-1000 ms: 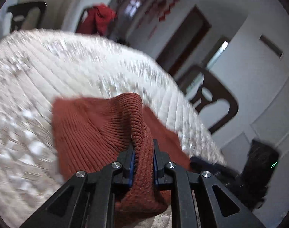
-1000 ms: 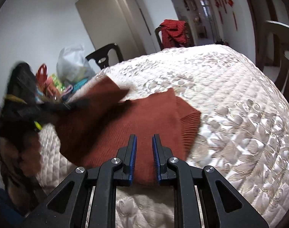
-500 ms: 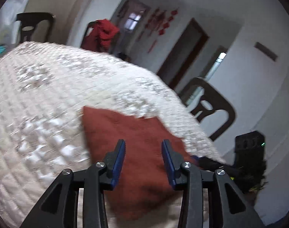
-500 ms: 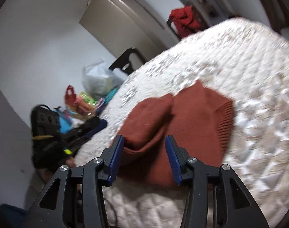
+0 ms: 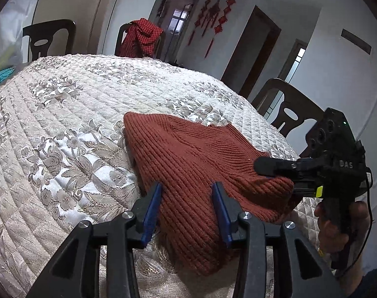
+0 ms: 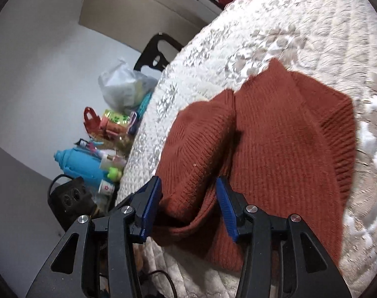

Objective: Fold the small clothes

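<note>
A rust-red knitted sweater (image 5: 188,154) (image 6: 287,136) lies folded on the quilted floral table cover (image 5: 64,124) (image 6: 262,24). My left gripper (image 5: 187,211) hovers over its near edge with its jaws opening; the knit lies below and between them, and the pads do not press it. My right gripper (image 6: 188,206) stands open around a thick fold at the sweater's left edge, the cloth resting loose between the blue pads. In the left wrist view the right gripper's upper finger (image 5: 272,166) lies on that fold, and a hand (image 5: 337,223) holds its handle.
Dark wooden chairs (image 5: 287,109) (image 5: 49,37) ring the table, one draped with a red checked cloth (image 5: 140,37). Off the table's left edge sit a plastic bag (image 6: 123,84), a blue bottle (image 6: 79,166) and several small toys. The cover's far side is bare.
The left gripper let go of the raised sweater fold, which now lies flat. Both sets of jaws have spread. The right gripper rolled and moved in around the sweater's left fold.
</note>
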`<action>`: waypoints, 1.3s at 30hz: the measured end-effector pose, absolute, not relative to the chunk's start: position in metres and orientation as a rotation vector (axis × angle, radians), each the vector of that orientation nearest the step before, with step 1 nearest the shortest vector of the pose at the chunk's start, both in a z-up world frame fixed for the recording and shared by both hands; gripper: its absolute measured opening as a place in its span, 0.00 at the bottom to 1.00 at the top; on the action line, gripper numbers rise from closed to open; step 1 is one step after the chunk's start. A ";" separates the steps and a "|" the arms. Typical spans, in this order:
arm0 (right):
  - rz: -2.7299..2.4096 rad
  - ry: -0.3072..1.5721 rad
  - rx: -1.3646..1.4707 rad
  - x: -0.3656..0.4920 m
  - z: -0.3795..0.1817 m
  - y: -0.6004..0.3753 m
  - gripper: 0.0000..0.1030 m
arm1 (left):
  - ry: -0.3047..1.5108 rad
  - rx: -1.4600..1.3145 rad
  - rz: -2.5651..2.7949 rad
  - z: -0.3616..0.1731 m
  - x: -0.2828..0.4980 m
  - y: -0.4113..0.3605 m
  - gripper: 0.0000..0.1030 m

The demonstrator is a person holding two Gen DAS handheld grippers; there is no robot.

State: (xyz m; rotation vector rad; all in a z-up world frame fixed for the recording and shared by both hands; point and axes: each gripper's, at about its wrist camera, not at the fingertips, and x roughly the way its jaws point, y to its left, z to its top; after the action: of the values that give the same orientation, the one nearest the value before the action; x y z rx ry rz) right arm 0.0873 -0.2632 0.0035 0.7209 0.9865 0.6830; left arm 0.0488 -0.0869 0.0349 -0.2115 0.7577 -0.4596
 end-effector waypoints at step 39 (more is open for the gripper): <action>0.541 0.846 0.651 0.068 0.018 -0.336 0.13 | 0.735 -0.191 -0.509 0.048 0.043 -0.104 0.47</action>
State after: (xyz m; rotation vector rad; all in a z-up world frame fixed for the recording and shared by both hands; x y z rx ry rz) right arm 0.0677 -0.3356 0.0184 0.6509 0.8459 0.5405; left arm 0.0425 -0.1038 0.0482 -0.1913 0.7346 -0.5092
